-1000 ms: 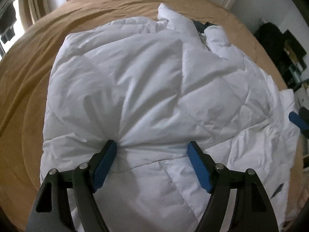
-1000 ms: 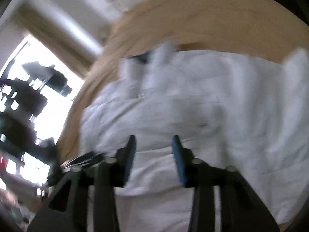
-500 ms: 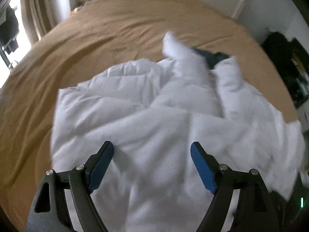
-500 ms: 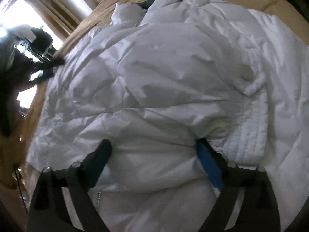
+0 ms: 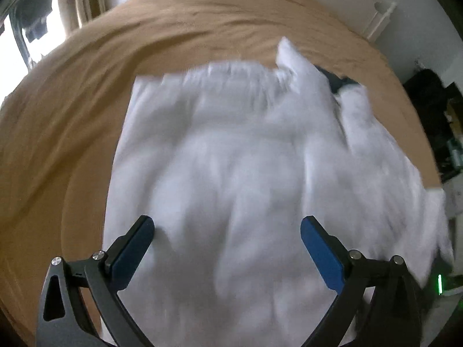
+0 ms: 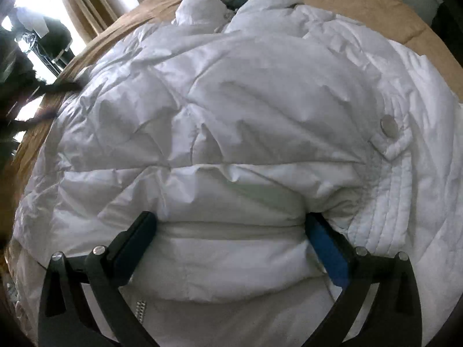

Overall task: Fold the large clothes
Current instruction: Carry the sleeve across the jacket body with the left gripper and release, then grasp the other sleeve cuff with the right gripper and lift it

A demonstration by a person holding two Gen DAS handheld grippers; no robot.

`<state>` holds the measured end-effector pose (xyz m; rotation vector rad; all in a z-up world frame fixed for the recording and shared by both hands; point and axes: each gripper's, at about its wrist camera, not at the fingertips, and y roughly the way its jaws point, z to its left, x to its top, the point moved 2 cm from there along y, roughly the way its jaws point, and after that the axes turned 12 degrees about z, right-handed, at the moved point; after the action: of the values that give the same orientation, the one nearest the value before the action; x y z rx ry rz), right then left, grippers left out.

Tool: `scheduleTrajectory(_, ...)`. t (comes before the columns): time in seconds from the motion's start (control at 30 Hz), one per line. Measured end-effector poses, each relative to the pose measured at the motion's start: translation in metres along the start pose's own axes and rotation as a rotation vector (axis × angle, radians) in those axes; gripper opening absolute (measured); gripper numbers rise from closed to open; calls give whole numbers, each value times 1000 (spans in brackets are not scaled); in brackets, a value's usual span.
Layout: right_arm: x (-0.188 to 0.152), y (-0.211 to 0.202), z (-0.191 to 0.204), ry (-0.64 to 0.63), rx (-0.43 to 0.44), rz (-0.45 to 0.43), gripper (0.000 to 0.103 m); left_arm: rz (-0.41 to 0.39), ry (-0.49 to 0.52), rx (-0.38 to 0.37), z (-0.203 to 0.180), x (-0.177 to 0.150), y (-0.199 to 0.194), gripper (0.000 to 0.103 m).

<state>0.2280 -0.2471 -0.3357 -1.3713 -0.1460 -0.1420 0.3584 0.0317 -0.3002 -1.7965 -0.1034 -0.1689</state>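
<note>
White puffy jacket (image 6: 231, 121) is lying spread on the tan bed (image 5: 72, 121), collar at the far end, hem near. Left gripper (image 5: 227, 232) is hanging above the near part, jaws just opened wide, nothing between them; its view is blurred. Right gripper (image 6: 231, 225) is pressing down at a quilted fold near the hem, jaws also just opened wide, padding bulging between the pads, which are touching the fabric but not clamping it. A snap button (image 6: 388, 125) is showing on the right. Looks like a release between folds. Next move is probably calling for a fresh grasp on an edge or sleeve to fold inward.
</note>
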Motion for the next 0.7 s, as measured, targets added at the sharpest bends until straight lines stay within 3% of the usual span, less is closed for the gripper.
scheduleTrajectory(0.07, -1, -3, -7, -5, 4, -12, 103, 4, 22, -40, 0, -34, -5, 101)
scheduleTrajectory(0.13, -1, -3, -8, -10, 8, -2, 103, 5, 86, -2, -5, -54, 6, 102)
scheduleTrajectory(0.23, 1, -9, -11, -48, 16, 42, 103, 9, 155, 100, -8, -68, 33, 103)
scheduleTrajectory(0.37, -17, -52, -60, 48, 130, -25, 98, -13, 165, 125, -13, -66, 43, 103)
scheduleTrajectory(0.47, -37, -99, -138, 227, 31, -118, 99, -14, 163, 109, -12, -59, 48, 103)
scheduleTrajectory(0.57, -67, -148, -241, 416, -45, -235, 99, -19, 167, 105, -9, -66, 46, 103)
scheduleTrajectory(0.67, -101, -181, -352, 649, -131, -299, 99, -19, 170, 111, -8, -78, 41, 103)
scheduleTrajectory(0.7, -106, -188, -370, 704, -141, -304, 99, -19, 172, 113, -7, -78, 41, 103)
